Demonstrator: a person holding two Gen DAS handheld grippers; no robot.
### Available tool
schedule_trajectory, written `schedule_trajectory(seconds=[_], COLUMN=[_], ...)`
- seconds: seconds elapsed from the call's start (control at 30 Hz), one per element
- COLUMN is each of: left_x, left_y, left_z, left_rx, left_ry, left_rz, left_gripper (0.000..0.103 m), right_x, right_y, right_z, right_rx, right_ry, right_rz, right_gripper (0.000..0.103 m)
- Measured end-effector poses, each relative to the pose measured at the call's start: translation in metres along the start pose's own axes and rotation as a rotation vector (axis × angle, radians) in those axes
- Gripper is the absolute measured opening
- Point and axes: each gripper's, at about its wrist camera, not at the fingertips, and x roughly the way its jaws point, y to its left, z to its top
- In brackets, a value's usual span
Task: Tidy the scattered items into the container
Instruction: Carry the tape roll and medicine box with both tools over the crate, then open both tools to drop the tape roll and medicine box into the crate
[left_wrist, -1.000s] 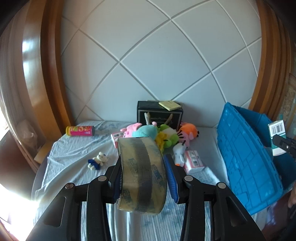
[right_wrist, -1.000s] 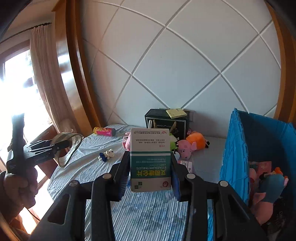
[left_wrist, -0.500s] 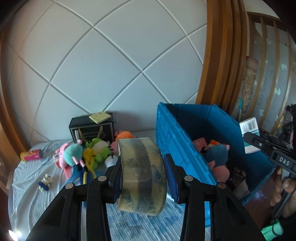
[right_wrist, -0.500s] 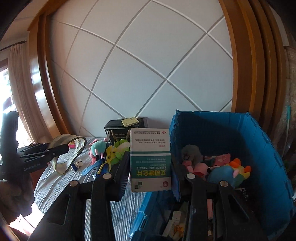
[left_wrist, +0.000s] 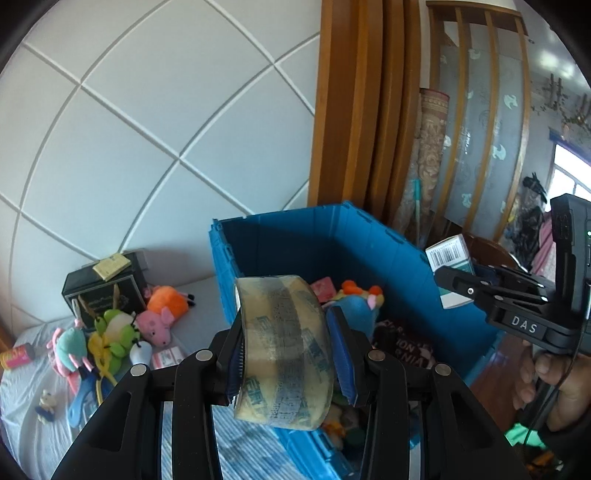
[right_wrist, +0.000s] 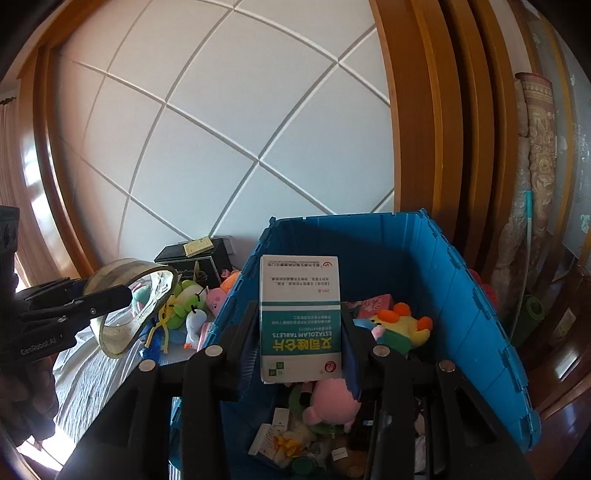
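My left gripper (left_wrist: 286, 354) is shut on a roll of clear packing tape (left_wrist: 282, 347) and holds it over the near left edge of the blue crate (left_wrist: 399, 258). My right gripper (right_wrist: 299, 332) is shut on a white and green tablet box (right_wrist: 300, 317) and holds it above the open crate (right_wrist: 461, 295). The crate holds several plush toys and small boxes. The right gripper also shows in the left wrist view (left_wrist: 458, 284) with the tablet box (left_wrist: 448, 254). The left gripper and its tape (right_wrist: 133, 302) show at the left of the right wrist view.
Plush toys (left_wrist: 122, 332) lie in a heap on the bed left of the crate, by a black box (left_wrist: 103, 291) with a yellow pad. A small bear (left_wrist: 46, 404), a red can (left_wrist: 16, 356) and a small white box (left_wrist: 168, 358) lie on the sheet. A wooden frame and screen stand behind.
Both grippers have swung right from the bed toward the crate with their loads. The right gripper is now over the crate's inside and the left is at its edge.
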Motion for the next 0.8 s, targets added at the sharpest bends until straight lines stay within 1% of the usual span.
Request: schedule_trajectory(seconds=[0.2, 0.37, 0.43, 0.53, 0.57, 0.7, 0.8], left_x=[0.022, 0.035, 0.041, 0.052, 0.056, 0.06, 0.065], left_y=[-0.034, -0.054, -0.059, -0.069, -0.071, -0.082, -0.082], left_z=[0.011, 0.014, 0.015, 0.015, 0.014, 0.015, 0.015], left_rx=[0.052, 0.084, 0.088, 0.085, 0.08, 0.089, 0.079], left_ry=[0.005, 0.017, 0.03, 0.046, 0.051, 0.029, 0.031], left_rz=[-0.058, -0.103, -0.132, -0.158, -0.167, -0.174, -0.177], left_gripper=[0.04, 0.04, 0.04, 0.04, 0.04, 0.04, 0.04], right_x=[0.008, 0.026, 0.038, 0.058, 0.064, 0.085, 0.1], right_y=[-0.027, -0.037, -0.041, -0.054, -0.057, -0.06, -0.062], right_z=[0.003, 0.014, 0.021, 0.032, 0.036, 0.055, 0.068], right_rx=[0.001, -0.014, -0.023, -0.002, -0.01, -0.082, -0.107], right_ry=[0.012, 0.03, 0.042, 0.065, 0.072, 0.093, 0.11], right_rz=[-0.037, -0.051, -0.049, -0.02, -0.025, -0.068, -0.079], right_gripper=[0.038, 0.038, 0.038, 0.038, 0.038, 0.038, 0.039])
